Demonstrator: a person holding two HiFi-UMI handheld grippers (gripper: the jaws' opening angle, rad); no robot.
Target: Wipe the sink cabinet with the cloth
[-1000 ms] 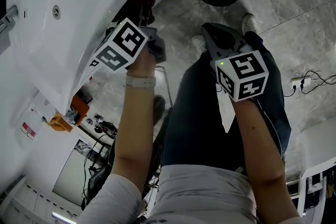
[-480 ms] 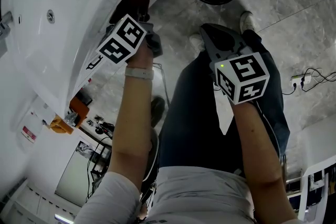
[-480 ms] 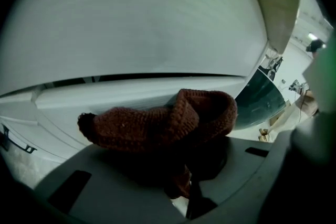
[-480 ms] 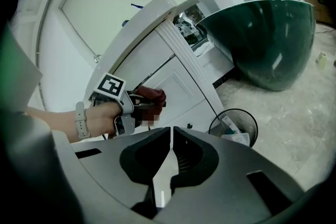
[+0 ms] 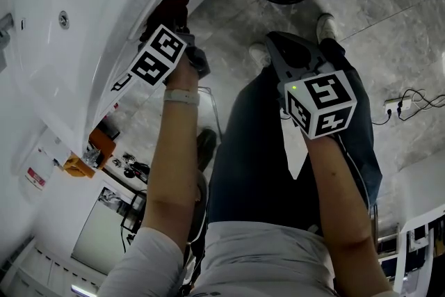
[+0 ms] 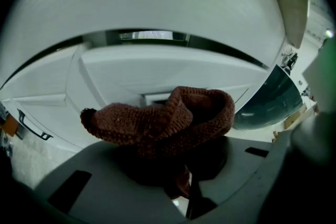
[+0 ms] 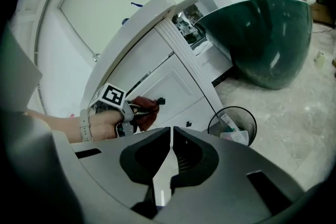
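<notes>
We had the left gripper (image 6: 181, 186) clamped on the brown cloth (image 6: 168, 118). Cloth bunched out past the jaws, up against a white door of the sink cabinet (image 6: 157, 63), just beside 1 black handle (image 7: 161, 100). Right gripper (image 7: 171, 136) was closed on nothing, over our thigh, well apart from the cabinet.
</notes>
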